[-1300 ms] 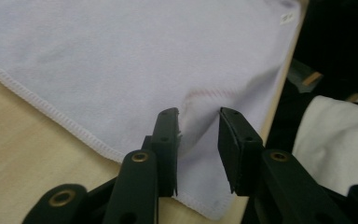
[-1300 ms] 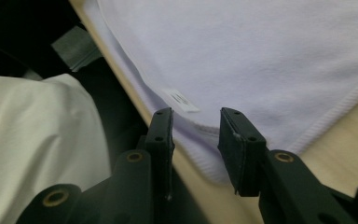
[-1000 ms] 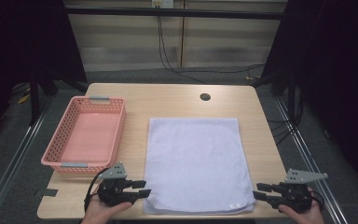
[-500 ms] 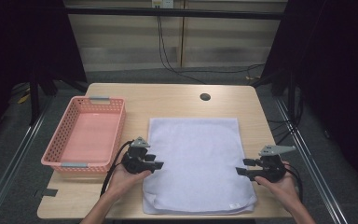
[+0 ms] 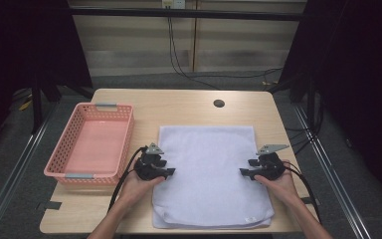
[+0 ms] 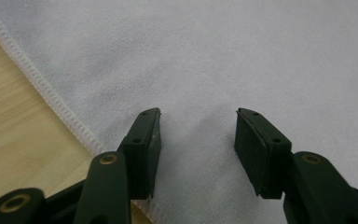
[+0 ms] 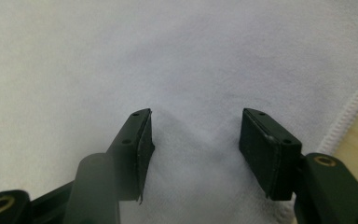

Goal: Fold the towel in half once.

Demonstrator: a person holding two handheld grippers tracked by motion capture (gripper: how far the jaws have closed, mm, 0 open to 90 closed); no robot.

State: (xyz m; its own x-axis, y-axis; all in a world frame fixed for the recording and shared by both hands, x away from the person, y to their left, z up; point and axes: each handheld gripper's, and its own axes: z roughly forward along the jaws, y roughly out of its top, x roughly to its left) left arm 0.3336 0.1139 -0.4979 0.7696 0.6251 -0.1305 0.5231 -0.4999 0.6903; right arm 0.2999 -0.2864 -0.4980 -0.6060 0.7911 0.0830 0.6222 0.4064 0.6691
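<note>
Wooden table point(image 5: 179, 102): white towel point(image 5: 209, 169) flat beneath both claws, left claw point(image 5: 170, 172) and right claw point(image 5: 243, 172) released, jaws lately widening.

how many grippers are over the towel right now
2: the left gripper at the towel's left edge, the right gripper at its right edge, both with jaws apart.

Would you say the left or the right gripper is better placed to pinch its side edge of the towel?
Roughly equal. The left gripper and right gripper both sit open just inside opposite edges of the towel.
</note>
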